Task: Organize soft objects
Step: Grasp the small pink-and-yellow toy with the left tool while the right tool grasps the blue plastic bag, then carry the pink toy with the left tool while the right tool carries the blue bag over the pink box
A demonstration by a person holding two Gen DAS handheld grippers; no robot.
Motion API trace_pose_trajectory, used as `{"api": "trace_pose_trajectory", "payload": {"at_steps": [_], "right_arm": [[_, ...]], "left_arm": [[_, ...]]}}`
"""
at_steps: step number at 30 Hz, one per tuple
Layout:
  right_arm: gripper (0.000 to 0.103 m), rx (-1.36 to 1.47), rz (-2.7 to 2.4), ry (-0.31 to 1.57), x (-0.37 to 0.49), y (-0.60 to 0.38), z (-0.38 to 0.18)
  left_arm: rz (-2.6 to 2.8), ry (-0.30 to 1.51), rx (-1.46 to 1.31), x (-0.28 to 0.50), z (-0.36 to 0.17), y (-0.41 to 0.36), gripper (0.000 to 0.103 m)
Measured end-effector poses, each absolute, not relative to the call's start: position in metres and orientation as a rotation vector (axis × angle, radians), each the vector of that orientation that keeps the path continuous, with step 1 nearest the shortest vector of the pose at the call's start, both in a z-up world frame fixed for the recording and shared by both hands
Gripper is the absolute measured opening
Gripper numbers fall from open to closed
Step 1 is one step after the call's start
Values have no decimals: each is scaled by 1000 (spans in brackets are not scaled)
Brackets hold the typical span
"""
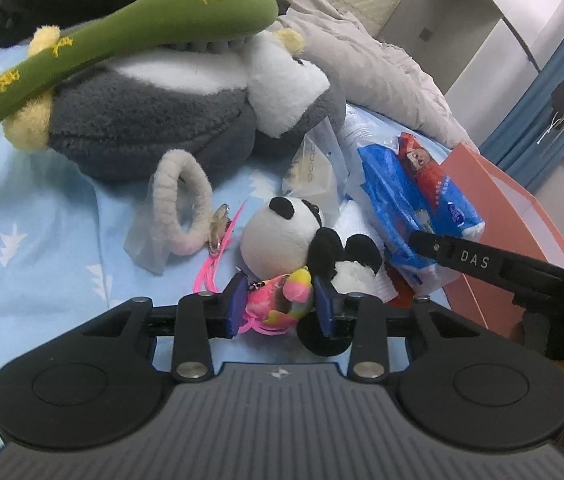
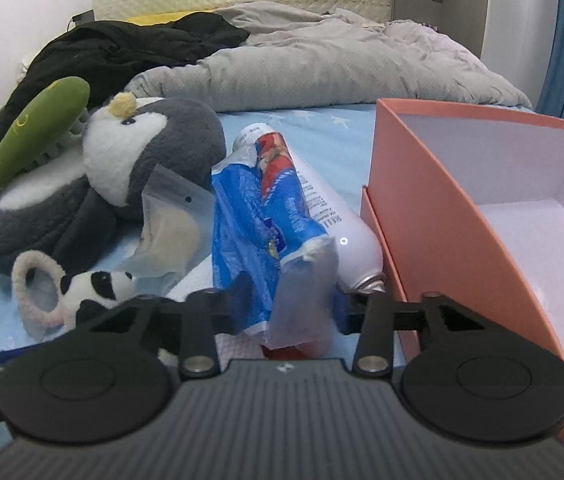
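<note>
On the blue bed sheet lie a grey penguin plush with a green plush massager across it, a small panda plush, a fuzzy ring and a blue tissue pack. My left gripper is shut on a small pink and yellow toy just in front of the panda. My right gripper is shut on the near end of the blue tissue pack, left of the pink box.
A white spray can lies between the tissue pack and the open, empty pink box. A clear plastic bag lies by the penguin. A grey duvet and black clothes cover the far bed. A pink strap lies near the ring.
</note>
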State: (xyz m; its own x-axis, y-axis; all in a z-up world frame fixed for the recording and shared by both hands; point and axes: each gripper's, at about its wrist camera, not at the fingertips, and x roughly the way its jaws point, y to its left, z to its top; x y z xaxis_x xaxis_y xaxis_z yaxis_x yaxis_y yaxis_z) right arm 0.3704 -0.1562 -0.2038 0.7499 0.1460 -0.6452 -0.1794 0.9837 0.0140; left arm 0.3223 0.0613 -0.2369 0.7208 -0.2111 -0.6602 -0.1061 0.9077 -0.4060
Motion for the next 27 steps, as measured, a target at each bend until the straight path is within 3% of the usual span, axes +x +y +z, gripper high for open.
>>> {"api": "trace_pose_trajectory", "payload": {"at_steps": [4,12,14,27], "right_arm": [[29,-47,184,697,360,-155,-199],[29,-54,196,677,325,-161,-179],[29,-59,200,672,313,-163,-174],[29,-78,242,742,235,-177,-171]], "left_arm": [[-54,761,-448,314,-230,61,41],[-42,729,-448,278,-209,62,41],[-39,726,-450,266,-206,61,29],[-24,732,-433,200,-198,52,29]]}}
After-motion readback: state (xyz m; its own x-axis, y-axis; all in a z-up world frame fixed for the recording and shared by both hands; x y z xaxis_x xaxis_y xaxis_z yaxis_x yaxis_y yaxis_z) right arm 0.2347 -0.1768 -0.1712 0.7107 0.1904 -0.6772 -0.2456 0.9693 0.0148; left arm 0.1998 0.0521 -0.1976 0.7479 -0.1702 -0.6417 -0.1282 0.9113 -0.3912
